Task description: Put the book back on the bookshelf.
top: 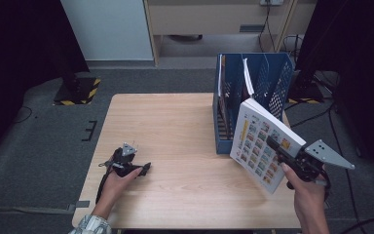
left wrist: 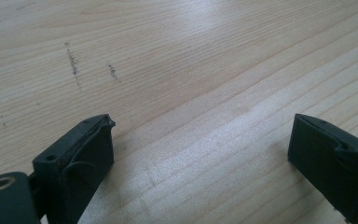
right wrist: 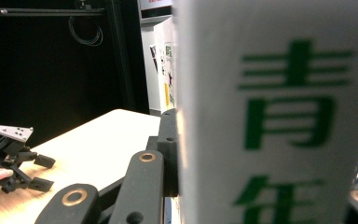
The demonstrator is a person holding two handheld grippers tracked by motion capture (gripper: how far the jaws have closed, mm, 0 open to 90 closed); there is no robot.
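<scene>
The right hand-held gripper [top: 278,148] clamps a thick book [top: 263,144], its black jaws pressed on the two covers near the spine. The book is a broad, flat slab with a glossy white cover printed with rows of small coloured squares; in the right gripper view its white spine [right wrist: 270,112] carries large green characters. It is held tilted above the surface's [top: 175,126] edge at about 4 o'clock, just in front of a blue file rack [top: 272,78].

The rack is rigid plastic with perforated, lattice-like walls and upright dividers; it stands at 2 o'clock and already holds a thin white booklet [top: 247,75] leaning in one slot. Its front wall stands between the book and the slots.

The surface is pale, matte wood laminate with fine straight grain and a few faint dark scuffs [left wrist: 74,63].

At 8 o'clock, the left hand-held gripper [top: 146,168] rests on the wood, jaws wide apart with nothing between them, its black rubbery pads [left wrist: 93,149] worn at the edges.
</scene>
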